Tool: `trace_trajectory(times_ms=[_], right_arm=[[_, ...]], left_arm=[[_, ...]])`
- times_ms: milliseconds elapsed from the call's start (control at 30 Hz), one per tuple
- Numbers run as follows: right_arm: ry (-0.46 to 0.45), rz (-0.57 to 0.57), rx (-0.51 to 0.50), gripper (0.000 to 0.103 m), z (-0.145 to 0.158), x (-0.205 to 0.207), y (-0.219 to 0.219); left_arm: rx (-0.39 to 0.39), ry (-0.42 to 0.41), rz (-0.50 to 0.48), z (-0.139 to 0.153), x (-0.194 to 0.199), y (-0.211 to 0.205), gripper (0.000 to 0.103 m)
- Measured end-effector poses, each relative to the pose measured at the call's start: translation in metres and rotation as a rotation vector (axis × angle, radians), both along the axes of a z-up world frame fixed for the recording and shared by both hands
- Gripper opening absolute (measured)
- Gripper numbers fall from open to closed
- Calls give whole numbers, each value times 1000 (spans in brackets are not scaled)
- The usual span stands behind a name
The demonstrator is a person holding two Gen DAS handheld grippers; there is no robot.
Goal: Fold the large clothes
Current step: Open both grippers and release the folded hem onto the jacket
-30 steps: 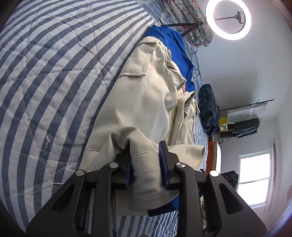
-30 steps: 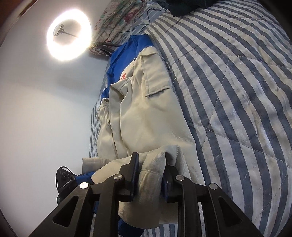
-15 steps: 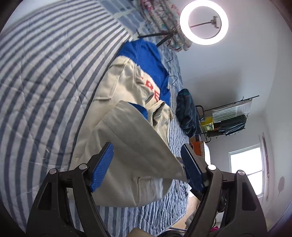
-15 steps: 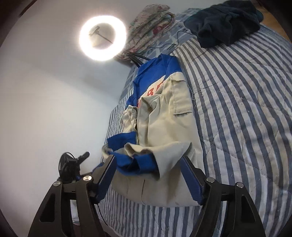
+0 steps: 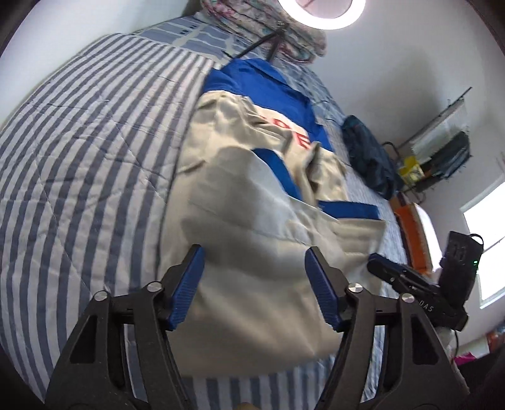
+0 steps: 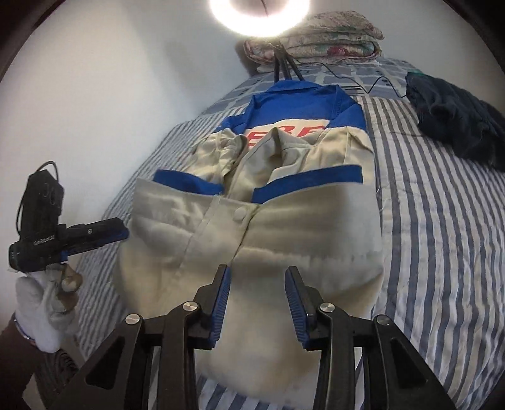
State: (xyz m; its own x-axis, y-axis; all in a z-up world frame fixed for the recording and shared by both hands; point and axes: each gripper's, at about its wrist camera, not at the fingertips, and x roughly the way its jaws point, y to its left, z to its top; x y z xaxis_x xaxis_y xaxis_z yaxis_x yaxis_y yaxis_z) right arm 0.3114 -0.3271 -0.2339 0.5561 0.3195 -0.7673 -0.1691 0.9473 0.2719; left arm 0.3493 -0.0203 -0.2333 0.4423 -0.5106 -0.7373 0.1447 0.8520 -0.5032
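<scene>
Striped blue-and-white bedding (image 6: pixel 442 220) covers a bed that fills both views, with a white wall along one long side and a ring light (image 6: pixel 258 15) glowing above the head end. Folded floral blankets (image 6: pixel 315 34) are stacked at the head, and a dark blue garment (image 6: pixel 454 113) lies bunched well apart from the work, near the far corner of the bed.

The beige and blue jacket (image 6: pixel 252 220) lies lengthwise on the bed, collar toward the ring light, its lower part folded up over the body so that blue cuff bands cross the middle. Its near edge sits close to the foot edge of the bed. In the left wrist view, broad bare stripes lie beside the jacket (image 5: pixel 252 220) on the side away from the wall, leaving open bedding there; on the wall side only a narrow strip shows.

The left gripper (image 5: pixel 255 284) hangs over the folded cloth, jaws apart and closing, nothing pinched between the pads. The right gripper (image 6: pixel 257 302) hangs over the near fold, jaws apart and closing too, clear of the fabric. In the right wrist view the left gripper (image 6: pixel 104 233) sits off the wall-side edge, held by a white-gloved hand (image 6: pixel 47 302).
</scene>
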Motion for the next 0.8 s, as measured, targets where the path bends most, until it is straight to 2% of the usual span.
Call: trace_trajectory(times_ms=[133, 233, 300, 400, 500, 567, 800], right_arm=[[45, -31, -67, 35, -21, 26, 2], [41, -10, -133, 35, -35, 25, 10], [39, -16, -153, 36, -36, 27, 14], [60, -9, -157, 36, -34, 30, 14], [52, -13, -155, 36, -21, 21, 12], [-2, -24, -132, 43, -7, 4, 6], [-141, -78, -130, 45, 52, -53, -14]], left_arm=[[58, 7, 40, -20, 15, 2, 64], [120, 26, 18, -41, 26, -5, 64], [141, 8, 7, -43, 30, -7, 65], [137, 28, 4, -42, 32, -5, 65], [132, 34, 16, -30, 28, -1, 65], [120, 10, 22, -15, 20, 5, 65], [71, -128, 71, 56, -37, 27, 65]])
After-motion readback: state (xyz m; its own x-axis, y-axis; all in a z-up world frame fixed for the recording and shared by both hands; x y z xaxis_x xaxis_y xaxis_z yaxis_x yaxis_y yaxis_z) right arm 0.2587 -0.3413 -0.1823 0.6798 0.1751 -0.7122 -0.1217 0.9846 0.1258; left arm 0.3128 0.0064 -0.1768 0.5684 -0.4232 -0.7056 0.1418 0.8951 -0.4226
